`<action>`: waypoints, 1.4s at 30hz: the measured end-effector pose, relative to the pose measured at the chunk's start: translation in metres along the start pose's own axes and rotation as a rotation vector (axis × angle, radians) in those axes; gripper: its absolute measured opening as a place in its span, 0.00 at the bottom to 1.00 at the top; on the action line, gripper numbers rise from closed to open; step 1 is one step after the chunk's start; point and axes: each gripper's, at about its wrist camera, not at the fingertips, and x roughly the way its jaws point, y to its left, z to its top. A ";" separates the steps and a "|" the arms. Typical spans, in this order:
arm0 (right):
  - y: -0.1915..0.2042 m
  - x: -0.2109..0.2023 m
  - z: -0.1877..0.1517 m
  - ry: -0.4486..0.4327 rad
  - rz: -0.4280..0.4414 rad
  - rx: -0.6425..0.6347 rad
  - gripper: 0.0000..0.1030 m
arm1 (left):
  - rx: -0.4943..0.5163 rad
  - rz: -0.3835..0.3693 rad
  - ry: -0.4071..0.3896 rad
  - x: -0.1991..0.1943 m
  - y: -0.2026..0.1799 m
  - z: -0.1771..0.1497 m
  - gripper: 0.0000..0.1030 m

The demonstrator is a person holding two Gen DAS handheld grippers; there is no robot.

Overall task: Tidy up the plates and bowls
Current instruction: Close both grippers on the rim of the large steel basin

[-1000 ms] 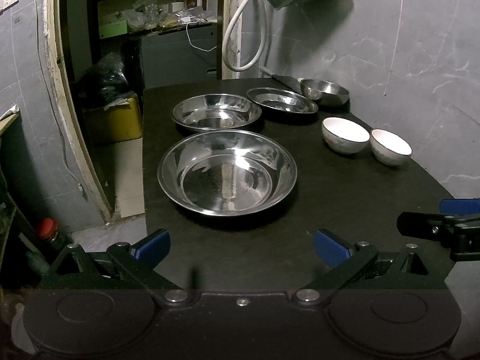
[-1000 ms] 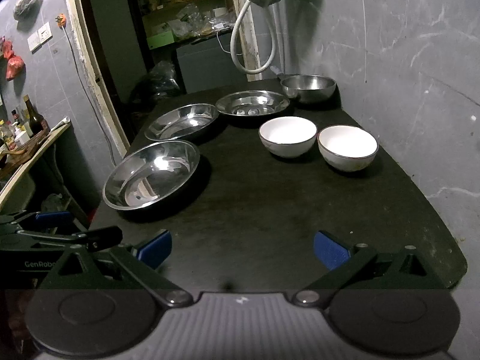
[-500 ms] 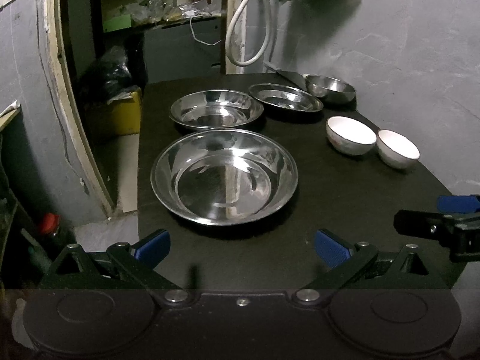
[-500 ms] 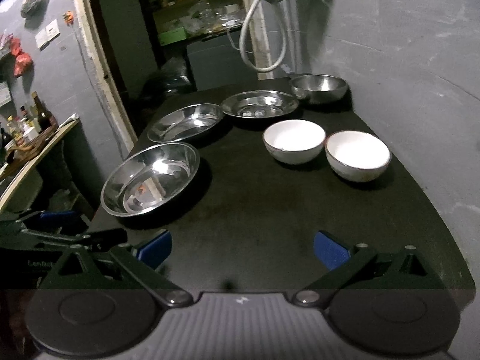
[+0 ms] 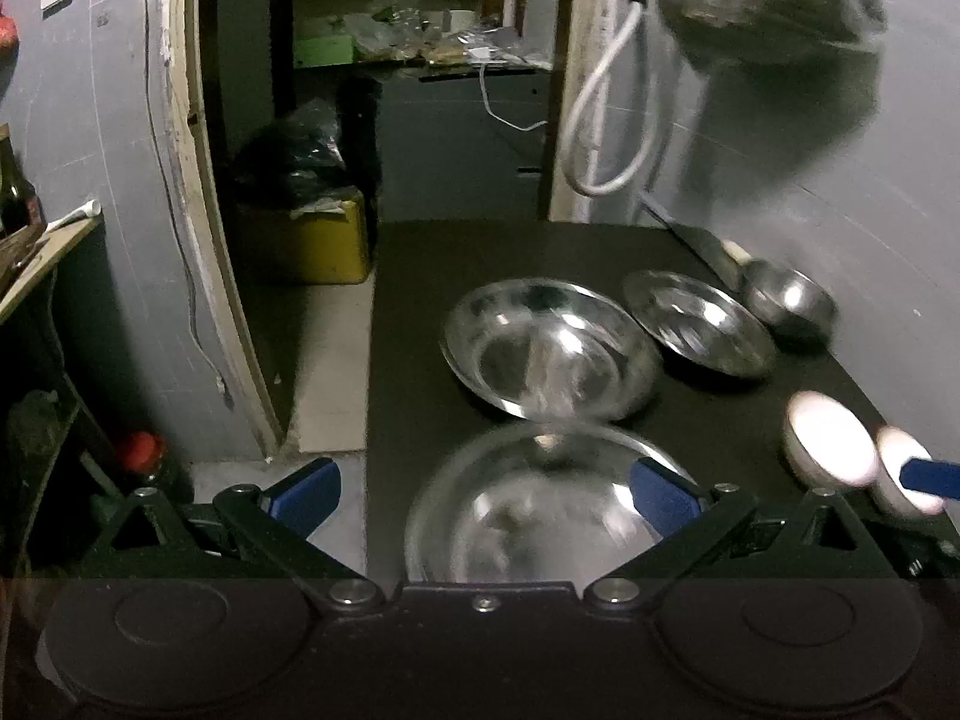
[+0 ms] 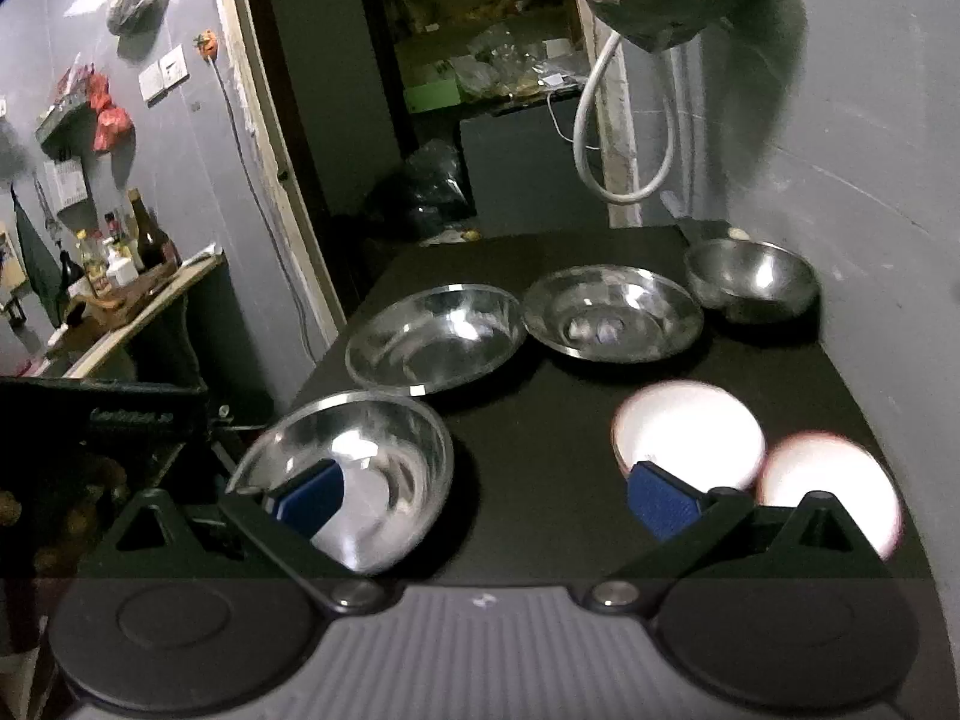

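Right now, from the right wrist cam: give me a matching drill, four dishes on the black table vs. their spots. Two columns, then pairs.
Things:
1. small deep steel bowl
2. nearest wide steel plate
3. white ceramic bowl beside the right fingertip
4. smaller shallow steel plate

Places:
A. near left part of the table, behind the left blue pad
B. far right corner, by the wall
C. near right, next to a second white bowl
D. back row, between the small deep bowl and another steel plate

Pairs: 1-B, 2-A, 3-C, 4-D
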 end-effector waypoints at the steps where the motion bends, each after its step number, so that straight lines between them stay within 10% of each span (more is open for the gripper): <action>1: 0.000 0.008 0.006 -0.001 0.004 0.001 1.00 | -0.014 -0.001 0.007 0.010 0.003 0.010 0.99; 17: -0.002 0.158 0.057 0.122 -0.047 0.137 0.85 | 0.111 -0.136 0.152 0.166 0.034 0.086 0.94; 23: -0.005 0.172 0.057 0.108 -0.091 0.190 0.73 | 0.100 -0.212 0.195 0.183 0.038 0.086 0.74; 33: -0.007 0.186 0.052 0.124 -0.125 0.249 0.22 | 0.093 -0.245 0.217 0.192 0.040 0.081 0.24; 42: 0.003 0.181 0.055 0.118 -0.129 0.236 0.21 | 0.124 -0.232 0.183 0.178 0.046 0.080 0.18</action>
